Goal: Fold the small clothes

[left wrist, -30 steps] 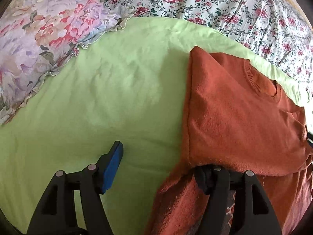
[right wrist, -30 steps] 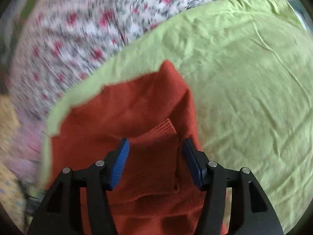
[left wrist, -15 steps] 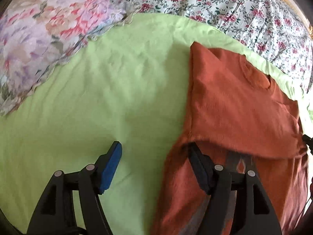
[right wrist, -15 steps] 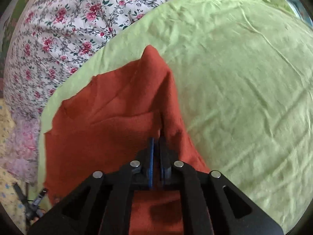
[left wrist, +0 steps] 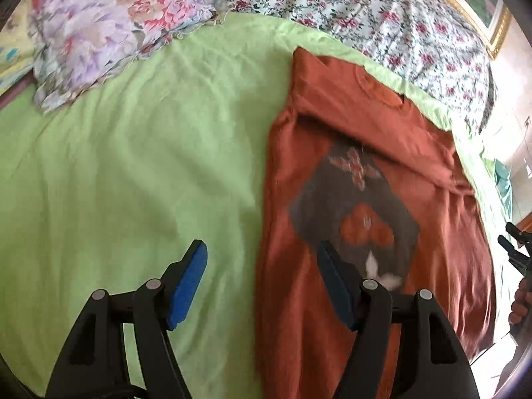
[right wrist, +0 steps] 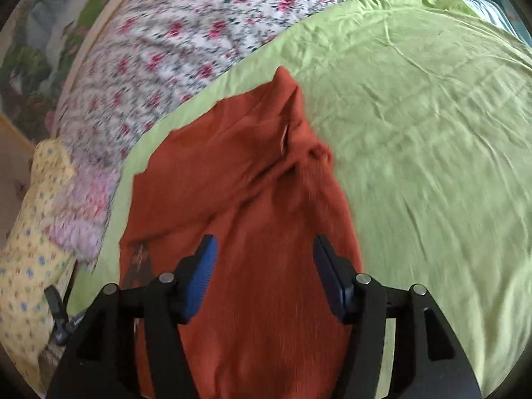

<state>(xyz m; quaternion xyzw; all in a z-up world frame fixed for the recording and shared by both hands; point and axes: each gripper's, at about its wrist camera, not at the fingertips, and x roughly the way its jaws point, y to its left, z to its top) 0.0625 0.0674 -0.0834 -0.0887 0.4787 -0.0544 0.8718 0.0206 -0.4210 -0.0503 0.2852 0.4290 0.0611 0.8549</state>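
The rust-orange sweater (left wrist: pixel 365 173) lies on the green sheet (left wrist: pixel 133 166), right of centre in the left wrist view, one sleeve folded across its chest. It looks soft, light and limp, likely to sag and crease, so hems, cuffs or shoulder seams seem the best hold. Left gripper (left wrist: pixel 262 279) jaws stand wide, empty. Right gripper (right wrist: pixel 264 276) jaws have just been opening; nothing is pinched. Open sheet lies left; a pillow (left wrist: pixel 99 26) crowds the upper left.
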